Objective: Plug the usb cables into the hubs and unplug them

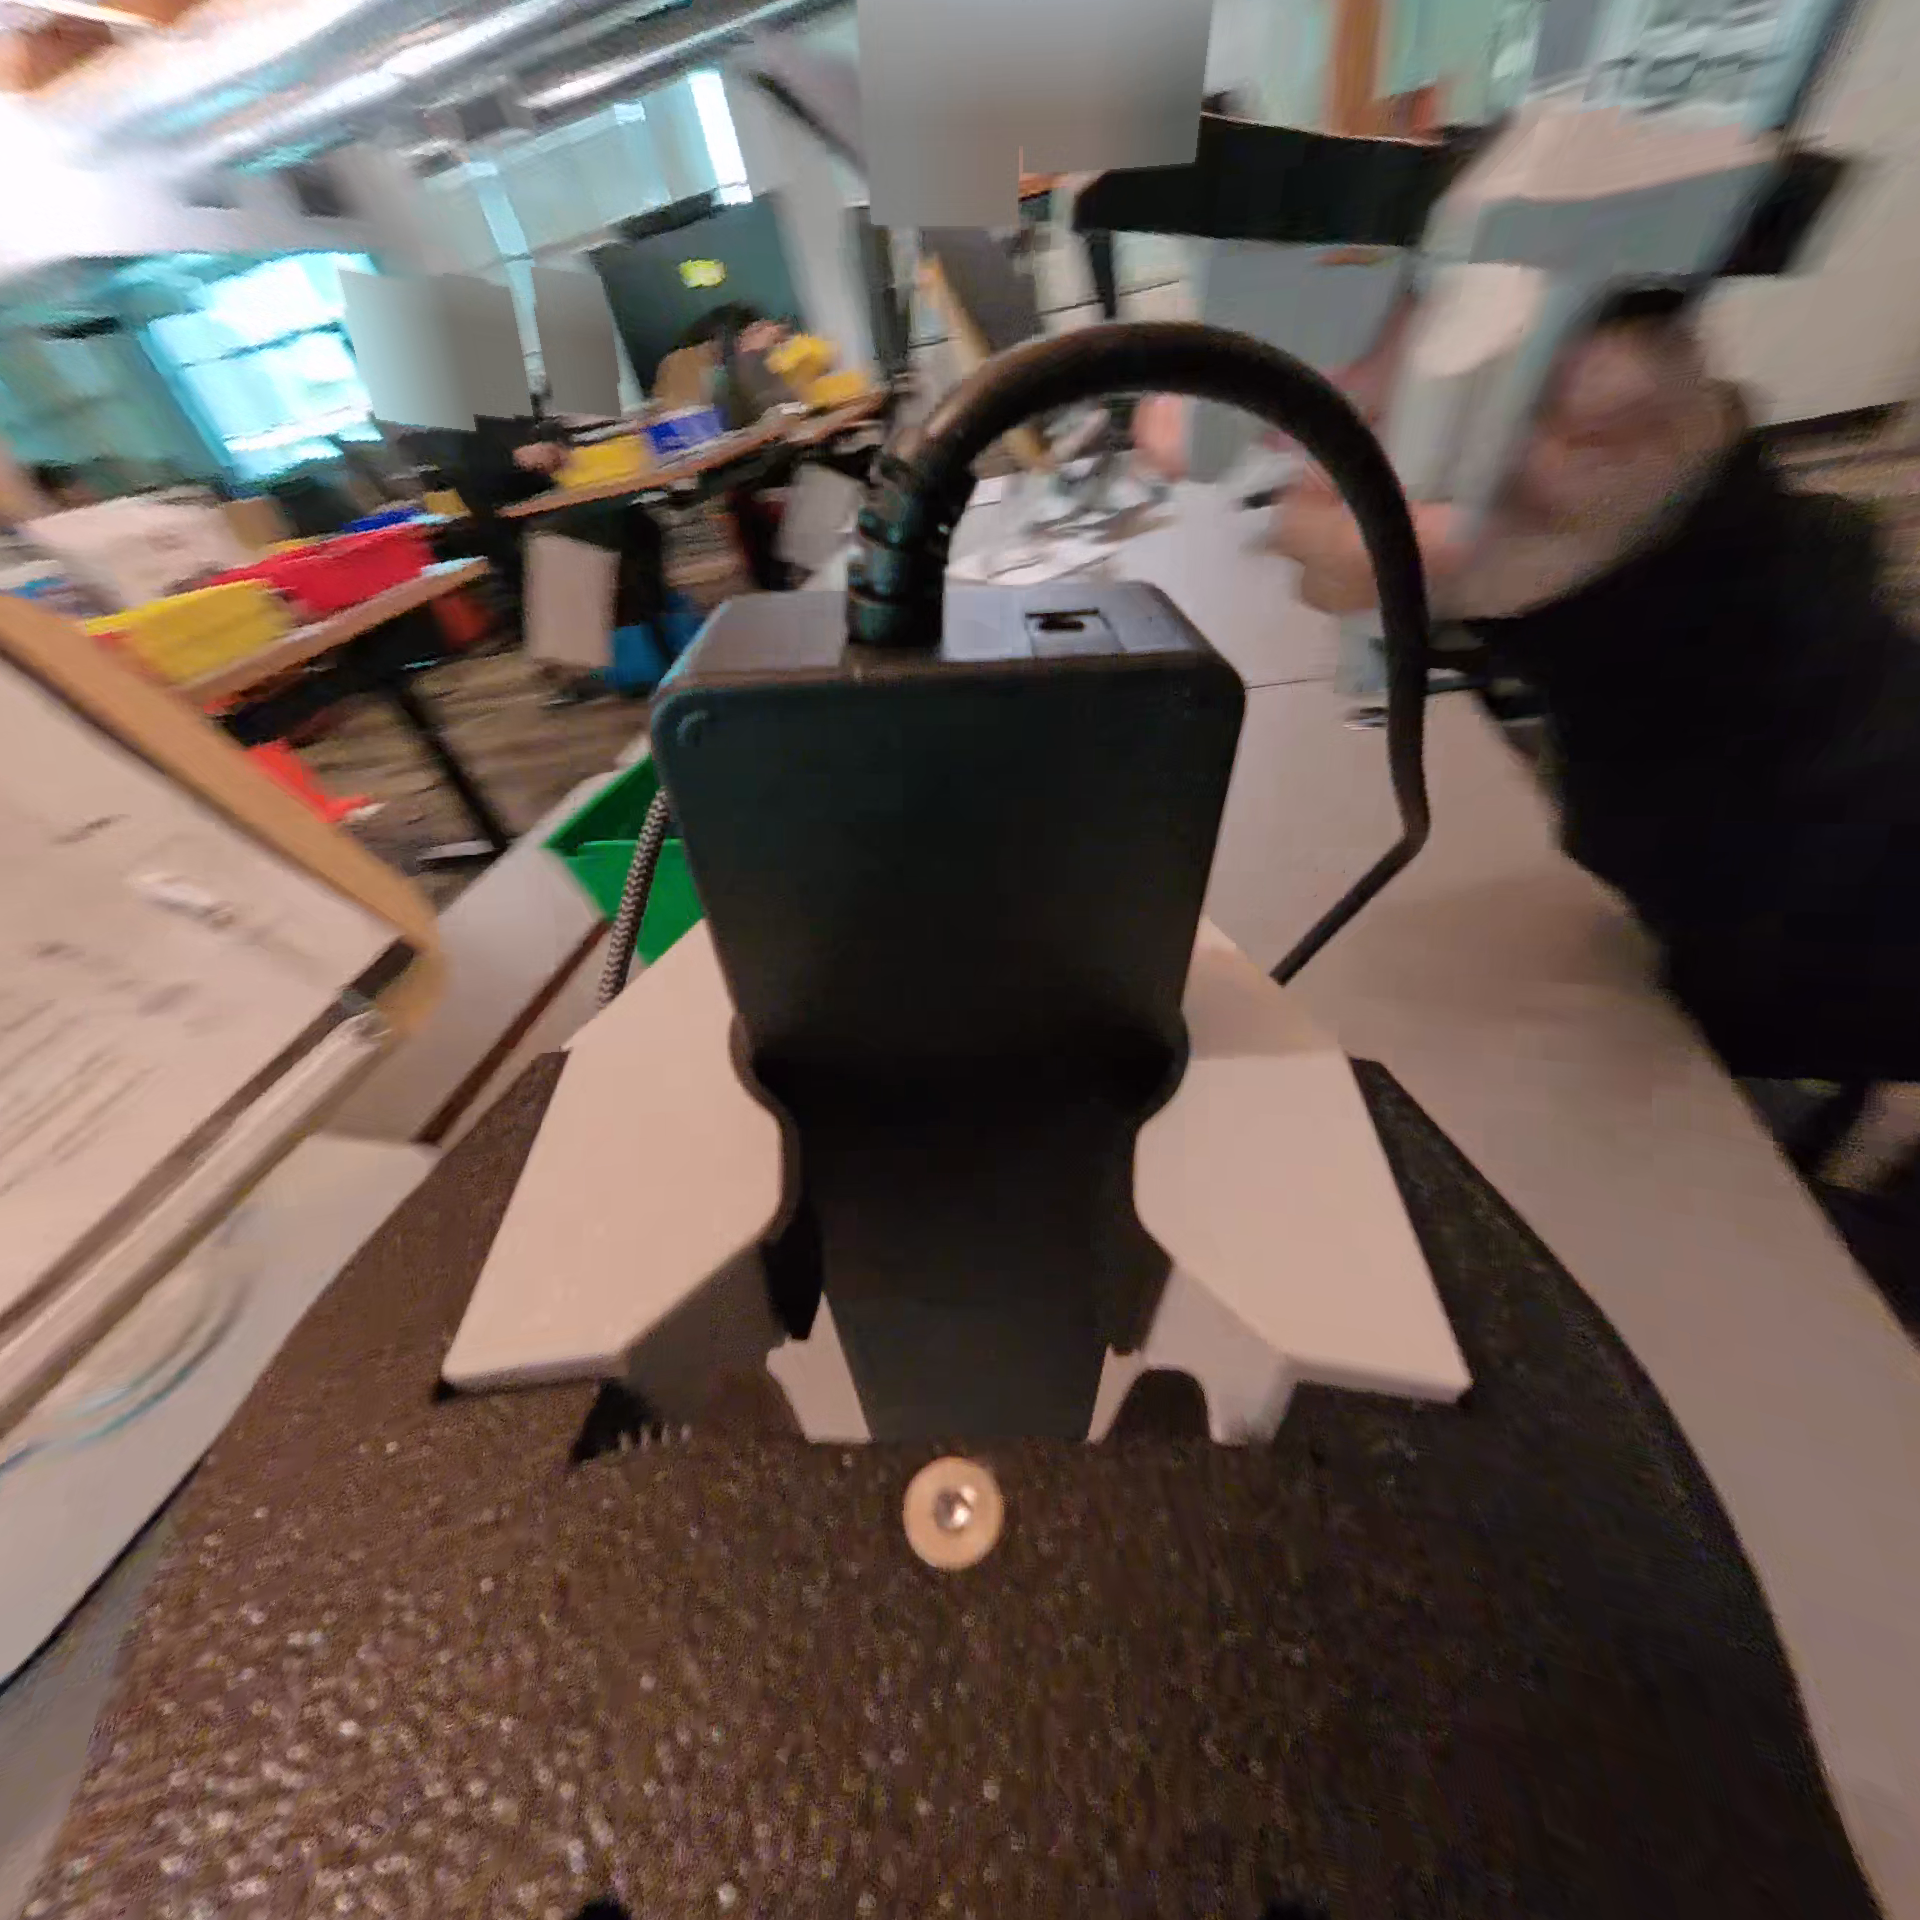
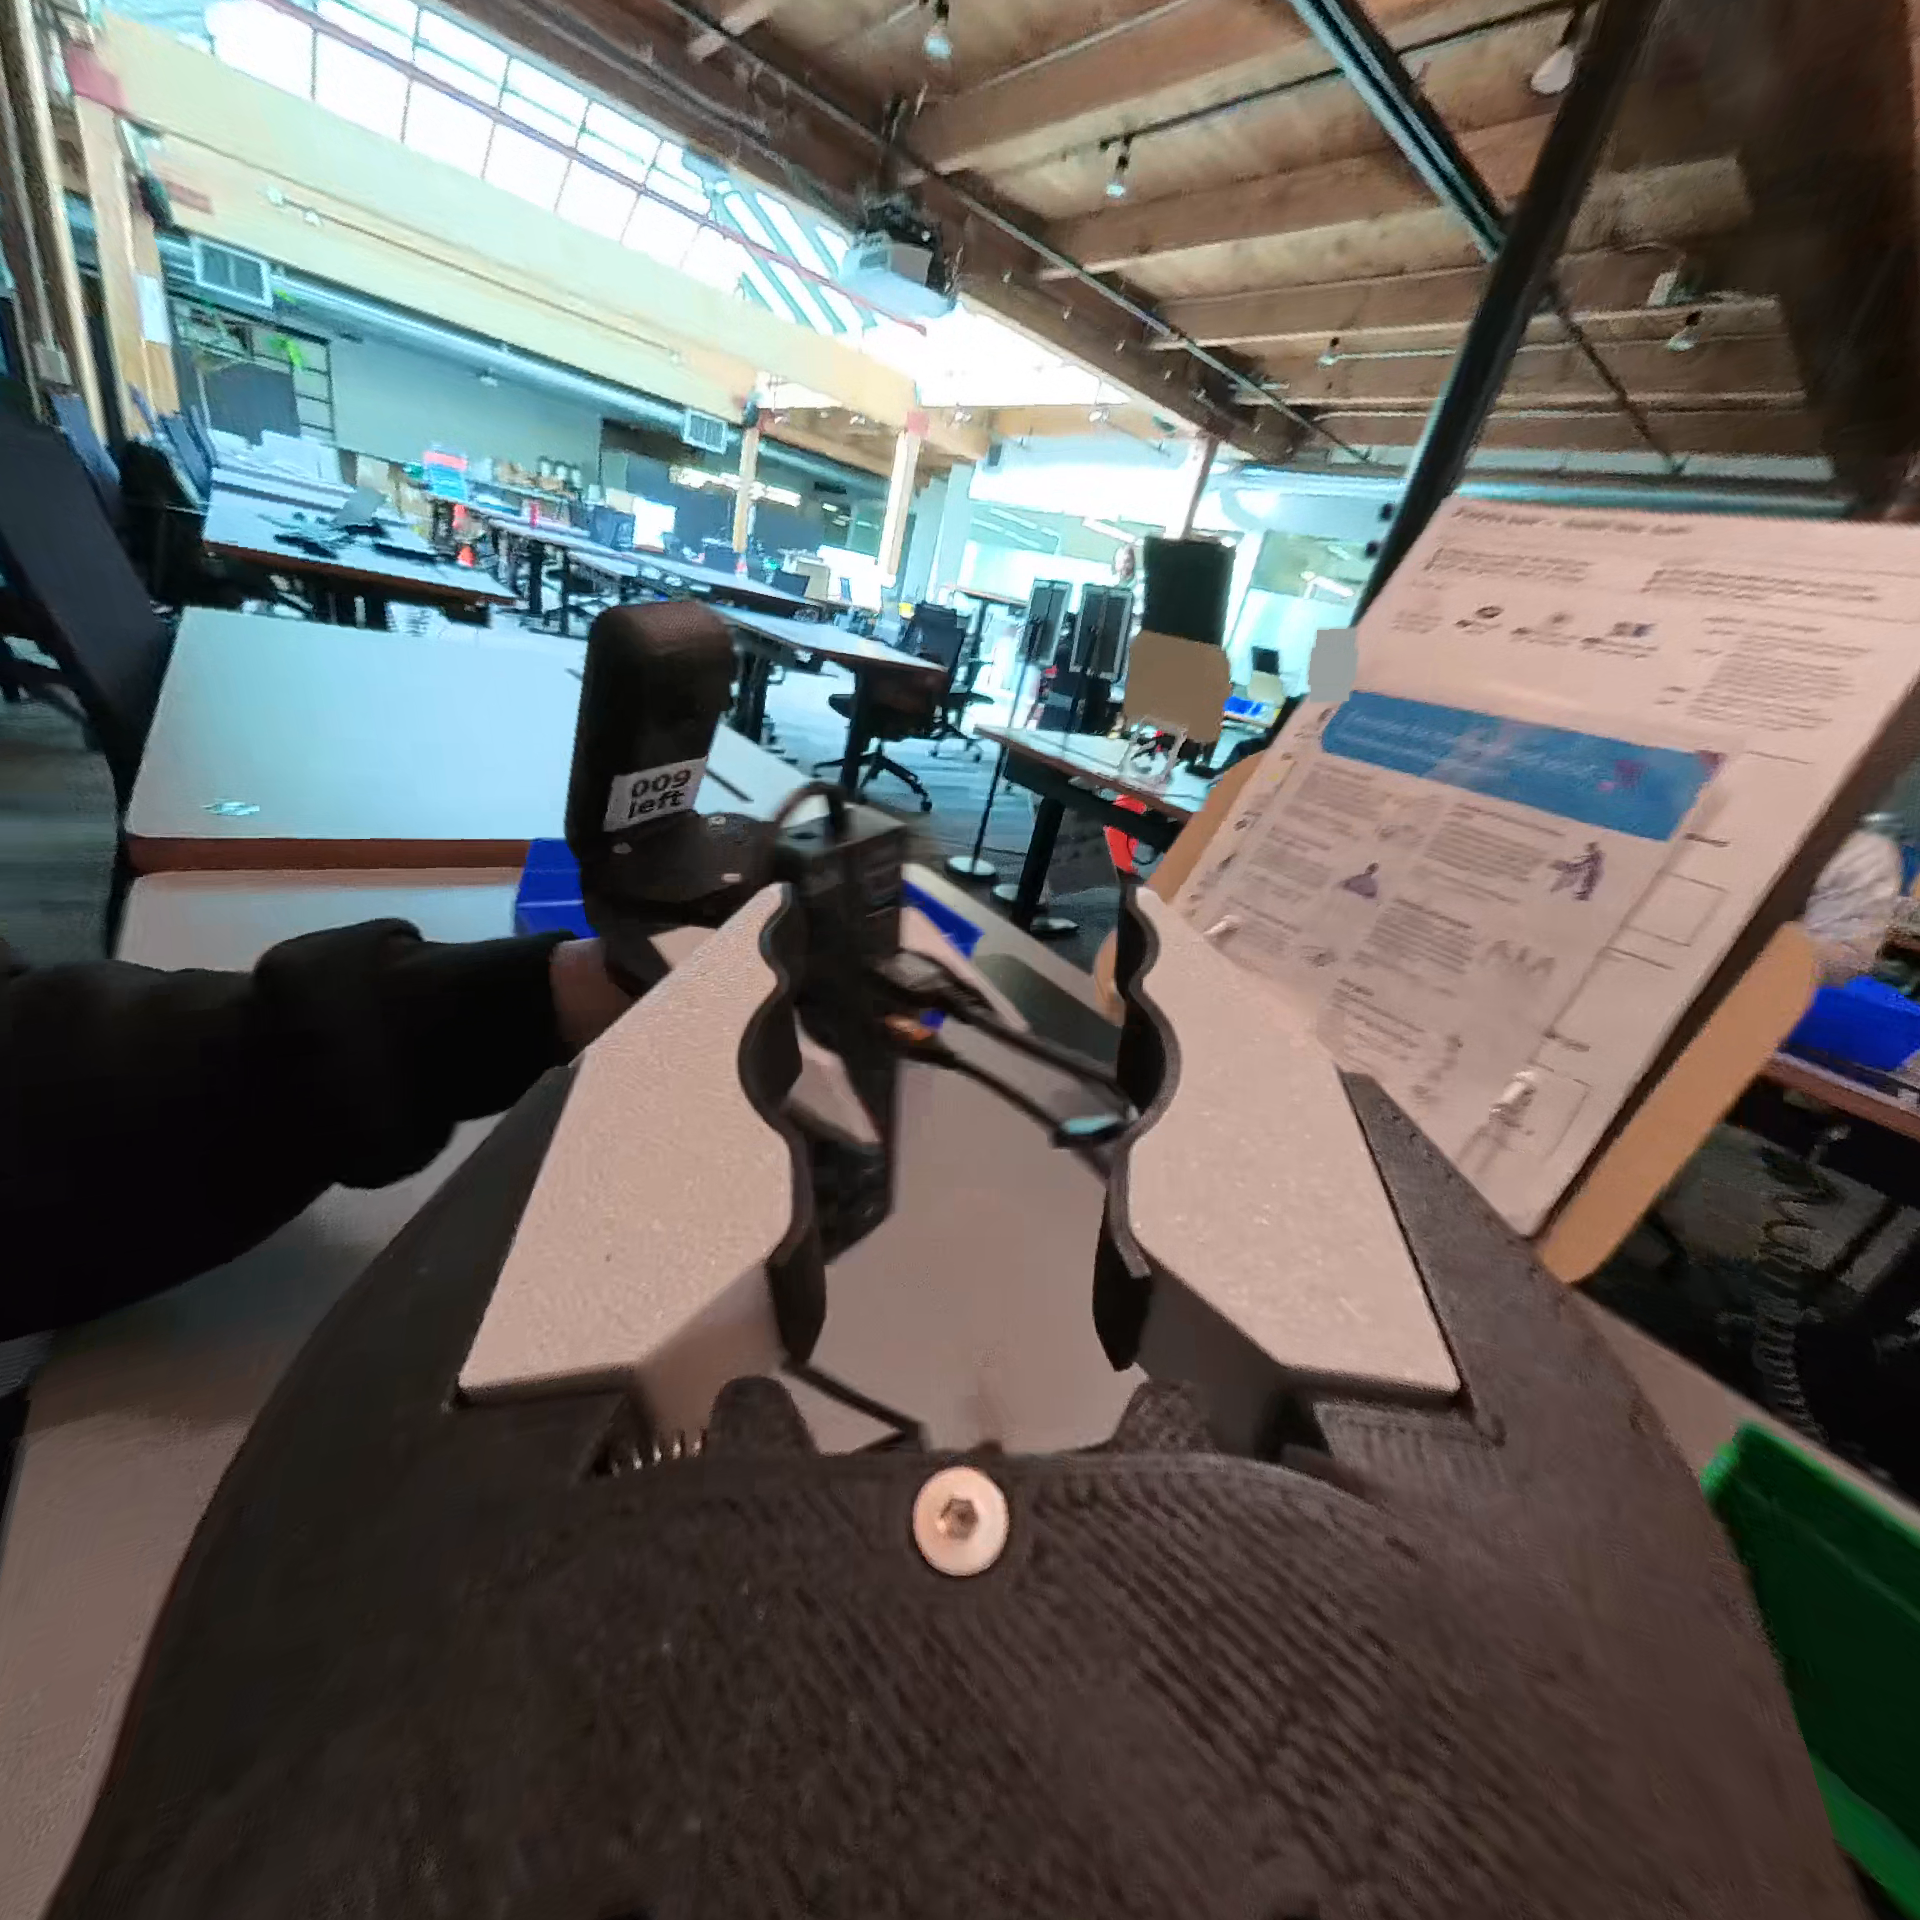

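Observation:
In the left wrist view my left gripper [image 1: 956, 1039] is shut on a black USB hub [image 1: 951, 883] and holds it upright above the white table [image 1: 1507, 987]. A thick black cable [image 1: 1299, 416] leaves the hub's top and arcs down to the right. An empty port [image 1: 1060, 623] shows beside it. My right gripper [image 2: 951, 935] is open and empty, its fingers [image 2: 675, 1122] on either side of the same hub [image 2: 847, 883] farther off. Thin black cables with a loose plug [image 2: 1086, 1127] hang from that hub between my right fingers.
A tilted board with a printed sheet [image 2: 1507, 883] stands to the right and shows at the left of the left wrist view [image 1: 156, 987]. A green bin [image 1: 623, 873] holds a braided cable [image 1: 634, 904]. A blue bin [image 2: 551, 883] and a black sleeve [image 2: 260, 1091] lie left.

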Motion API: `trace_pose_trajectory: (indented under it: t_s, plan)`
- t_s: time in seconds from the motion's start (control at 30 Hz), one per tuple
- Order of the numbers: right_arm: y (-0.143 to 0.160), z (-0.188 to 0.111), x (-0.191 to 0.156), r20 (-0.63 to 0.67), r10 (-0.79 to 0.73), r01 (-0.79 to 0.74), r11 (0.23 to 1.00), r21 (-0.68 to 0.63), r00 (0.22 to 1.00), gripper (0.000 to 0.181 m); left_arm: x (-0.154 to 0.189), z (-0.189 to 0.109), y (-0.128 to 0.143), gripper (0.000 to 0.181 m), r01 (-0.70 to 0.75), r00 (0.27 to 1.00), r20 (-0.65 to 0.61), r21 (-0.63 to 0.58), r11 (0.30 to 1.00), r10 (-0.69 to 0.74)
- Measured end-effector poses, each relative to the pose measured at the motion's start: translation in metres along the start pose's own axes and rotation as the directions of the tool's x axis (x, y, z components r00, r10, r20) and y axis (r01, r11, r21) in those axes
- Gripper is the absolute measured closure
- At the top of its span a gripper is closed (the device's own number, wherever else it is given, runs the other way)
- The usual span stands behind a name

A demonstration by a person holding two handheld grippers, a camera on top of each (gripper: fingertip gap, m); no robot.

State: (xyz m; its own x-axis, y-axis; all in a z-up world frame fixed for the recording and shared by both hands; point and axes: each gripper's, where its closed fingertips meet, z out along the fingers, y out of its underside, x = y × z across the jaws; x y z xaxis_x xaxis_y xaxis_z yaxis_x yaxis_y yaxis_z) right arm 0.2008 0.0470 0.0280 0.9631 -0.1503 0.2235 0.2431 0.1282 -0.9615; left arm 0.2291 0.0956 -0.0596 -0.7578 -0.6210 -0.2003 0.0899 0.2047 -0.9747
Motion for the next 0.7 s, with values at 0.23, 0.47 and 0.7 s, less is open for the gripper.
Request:
trace_pose_trajectory:
  t_s: [0.23, 0.47, 0.7]
  plan:
    - [0.032, 0.056, -0.009, 0.303, -0.056, 0.141, 0.953, -0.267, 0.951, 0.141, 0.001, 0.000, -0.003, 0.119, -0.016, 0.972, -0.233, 0.098, 0.995, 0.039]
    - [0.096, 0.093, -0.003, 0.384, -0.126, 0.292, 0.862, -0.414, 0.915, 0.159, -0.021, 0.000, 0.021, 0.120, -0.048, 0.970, -0.234, 0.069, 0.996, 0.063]
    - [0.132, 0.098, 0.017, 0.401, -0.167, 0.366, 0.789, -0.493, 0.901, 0.156, -0.039, -0.004, 0.041, 0.120, -0.001, 0.972, -0.233, 0.087, 0.996, 0.021]
